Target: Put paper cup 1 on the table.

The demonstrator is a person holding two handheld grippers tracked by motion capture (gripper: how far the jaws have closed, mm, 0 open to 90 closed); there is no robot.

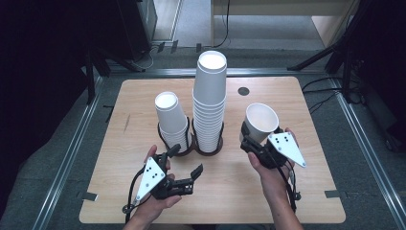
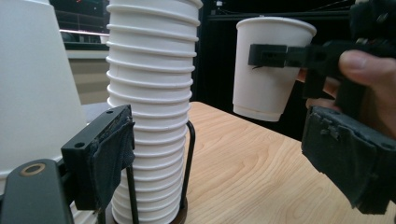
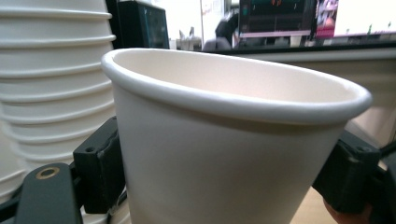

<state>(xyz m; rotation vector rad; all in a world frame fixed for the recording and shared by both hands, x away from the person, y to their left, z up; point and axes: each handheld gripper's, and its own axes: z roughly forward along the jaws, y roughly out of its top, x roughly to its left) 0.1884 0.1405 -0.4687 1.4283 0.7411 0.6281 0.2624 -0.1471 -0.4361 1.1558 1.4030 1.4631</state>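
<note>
Above the right side of the wooden surface (image 1: 143, 201), the right hand-held gripper (image 1: 253, 139) holds a single white paper cup (image 1: 261, 122) by its sidewall, mouth up, clear of the wood, beside the tall cup stack (image 1: 209, 103). The cup looks light and thin-walled, easily crushed; a gentle grip below the rolled rim seems safest. The left hand-held gripper (image 1: 184, 165) rests open and empty.

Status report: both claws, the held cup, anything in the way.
Right claw grips single paper cup, mouth up, above table. Left claw open, empty. Tall stack beside cup.
</note>
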